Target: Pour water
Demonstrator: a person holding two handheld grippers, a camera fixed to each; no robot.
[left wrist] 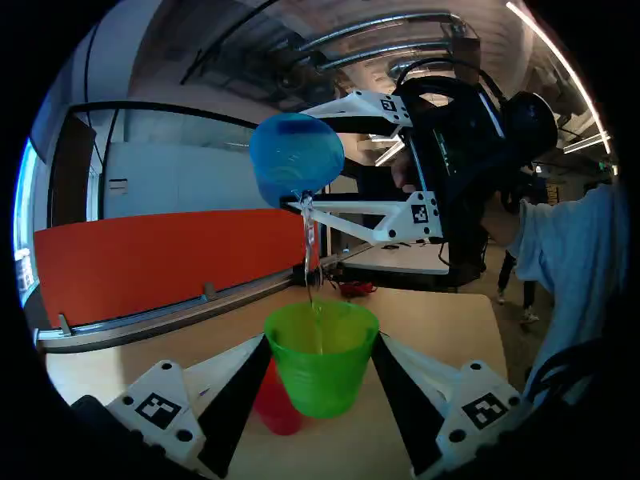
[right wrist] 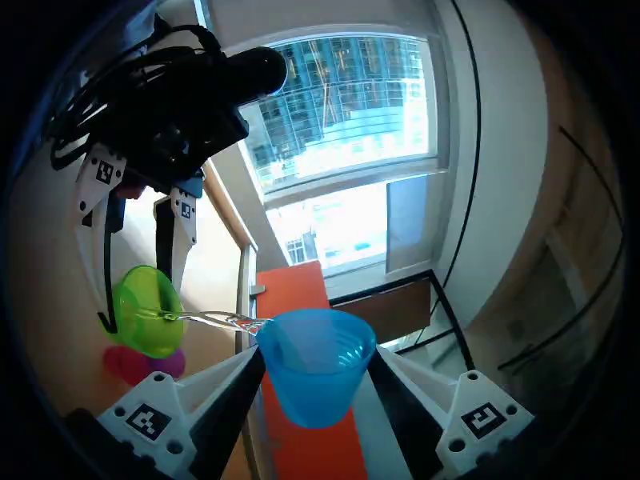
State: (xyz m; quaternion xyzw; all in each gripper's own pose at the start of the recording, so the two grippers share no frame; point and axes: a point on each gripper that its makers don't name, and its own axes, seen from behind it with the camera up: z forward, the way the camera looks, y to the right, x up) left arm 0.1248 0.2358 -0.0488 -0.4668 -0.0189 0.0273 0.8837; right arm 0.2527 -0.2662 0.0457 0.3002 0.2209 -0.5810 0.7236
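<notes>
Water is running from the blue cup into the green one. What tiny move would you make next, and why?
Probably tip the blue cup slightly further with the right gripper. The water stream is thin and lands inside the green cup, which the left gripper holds upright beneath it.

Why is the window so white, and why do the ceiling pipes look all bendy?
In the right gripper view, daylight through the window washes its lower panes out to glary white. In the left gripper view, the fisheye lens curves the ceiling pipes and the light strip near the edge, and the thin water stream glints with highlights.
</notes>
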